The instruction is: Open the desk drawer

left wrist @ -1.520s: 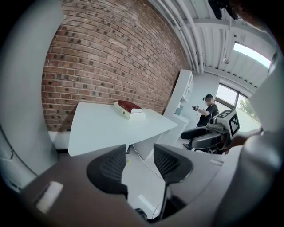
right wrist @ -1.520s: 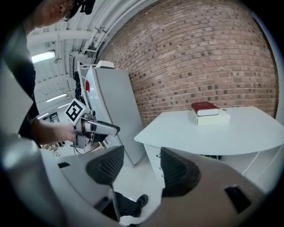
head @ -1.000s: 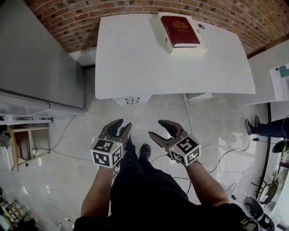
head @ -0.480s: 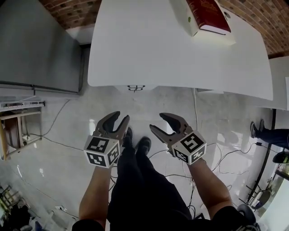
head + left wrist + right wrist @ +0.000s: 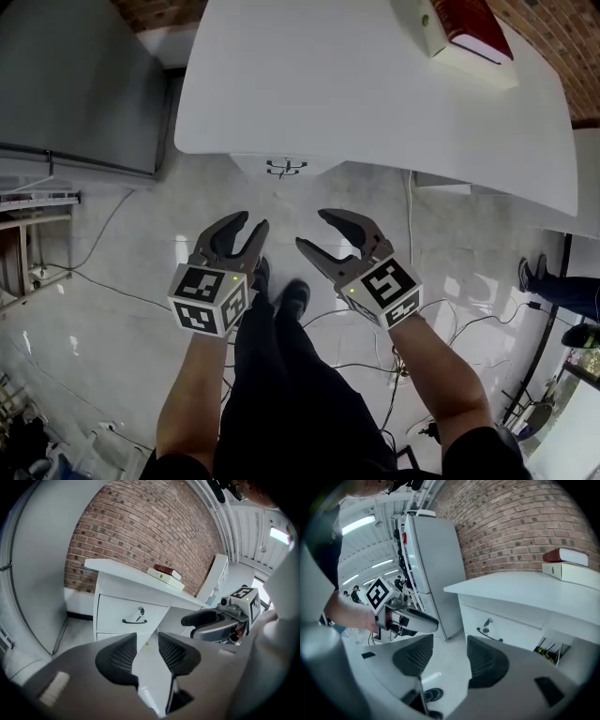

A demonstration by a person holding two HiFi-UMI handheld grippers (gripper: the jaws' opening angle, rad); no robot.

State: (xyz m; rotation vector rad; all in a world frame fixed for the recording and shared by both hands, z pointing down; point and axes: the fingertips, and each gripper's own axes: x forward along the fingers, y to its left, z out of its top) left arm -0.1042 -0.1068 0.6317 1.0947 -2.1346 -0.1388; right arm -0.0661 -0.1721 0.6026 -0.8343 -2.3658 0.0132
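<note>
The desk drawer [image 5: 281, 165] sits under the front edge of the white desk [image 5: 356, 94], in the upper middle of the head view, closed, with its dark handle [image 5: 134, 621] facing the person. In the left gripper view a small key seems to stand just above this handle. A red book [image 5: 480, 21] lies at the far corner of the desk, in the upper right. Compared with one second ago, the desk now fills more of the top of the head view and the book has slid toward the corner, so the person has come closer, and both grippers have come lower. The left gripper [image 5: 251, 222] and the right gripper [image 5: 313, 231] hang side by side over the floor [image 5: 131, 309], well apart from the drawer. The left jaws stand partly apart with nothing between them. The right jaws have just been closing a little but are still wide apart, also with nothing between them. I judge this as the approach only: the handle is not yet reached.
</note>
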